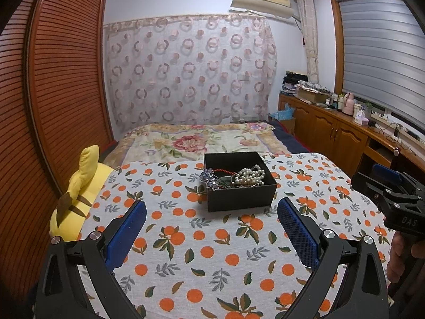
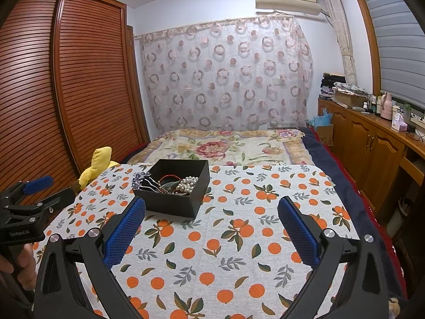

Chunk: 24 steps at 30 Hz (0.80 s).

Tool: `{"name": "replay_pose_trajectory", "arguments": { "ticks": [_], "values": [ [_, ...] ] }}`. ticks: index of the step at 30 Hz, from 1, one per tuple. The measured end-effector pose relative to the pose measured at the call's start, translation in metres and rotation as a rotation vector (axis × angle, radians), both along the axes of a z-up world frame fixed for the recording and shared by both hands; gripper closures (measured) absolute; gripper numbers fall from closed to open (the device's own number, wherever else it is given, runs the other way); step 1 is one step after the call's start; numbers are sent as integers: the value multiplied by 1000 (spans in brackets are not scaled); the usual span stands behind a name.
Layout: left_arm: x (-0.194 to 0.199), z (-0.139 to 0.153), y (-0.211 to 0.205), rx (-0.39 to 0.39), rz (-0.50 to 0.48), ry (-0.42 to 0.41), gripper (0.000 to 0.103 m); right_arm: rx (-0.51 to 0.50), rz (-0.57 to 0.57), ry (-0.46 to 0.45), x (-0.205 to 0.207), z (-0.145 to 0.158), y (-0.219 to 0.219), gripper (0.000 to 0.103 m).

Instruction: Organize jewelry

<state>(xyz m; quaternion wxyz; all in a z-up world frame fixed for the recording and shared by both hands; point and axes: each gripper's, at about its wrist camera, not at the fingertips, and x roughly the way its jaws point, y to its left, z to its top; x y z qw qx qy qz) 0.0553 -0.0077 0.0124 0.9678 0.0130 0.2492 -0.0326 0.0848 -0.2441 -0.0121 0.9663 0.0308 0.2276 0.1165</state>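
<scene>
A black open box (image 1: 240, 200) (image 2: 170, 204) stands on the orange-print cloth (image 1: 212, 252) (image 2: 239, 239). Inside lie a white pearl string (image 1: 251, 175) (image 2: 189, 183), a red cord (image 1: 221, 170) (image 2: 170, 177) and dark pieces. A purple flower hairpin (image 1: 210, 179) (image 2: 140, 179) leans over the box's left rim. My left gripper (image 1: 211, 230) is open, a little short of the box, with nothing between its blue pads. My right gripper (image 2: 211, 228) is open too, with the box ahead and to its left. Each gripper shows at the edge of the other's view.
A yellow plush toy (image 1: 77, 199) (image 2: 99, 166) lies at the cloth's left edge. Behind the cloth is a floral bed cover (image 1: 196, 141). A slatted wooden wardrobe (image 1: 53, 93) stands left. Wooden cabinets (image 1: 340, 130) (image 2: 372, 143) with clutter line the right wall.
</scene>
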Motion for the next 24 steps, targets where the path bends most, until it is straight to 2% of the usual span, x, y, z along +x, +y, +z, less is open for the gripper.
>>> {"name": "replay_pose_trajectory", "arguments": {
  "ticks": [24],
  "values": [
    [-1,2,-6,1,-9,-1,8,-1,-1,-1,0,-1,1,2]
  ]
}}
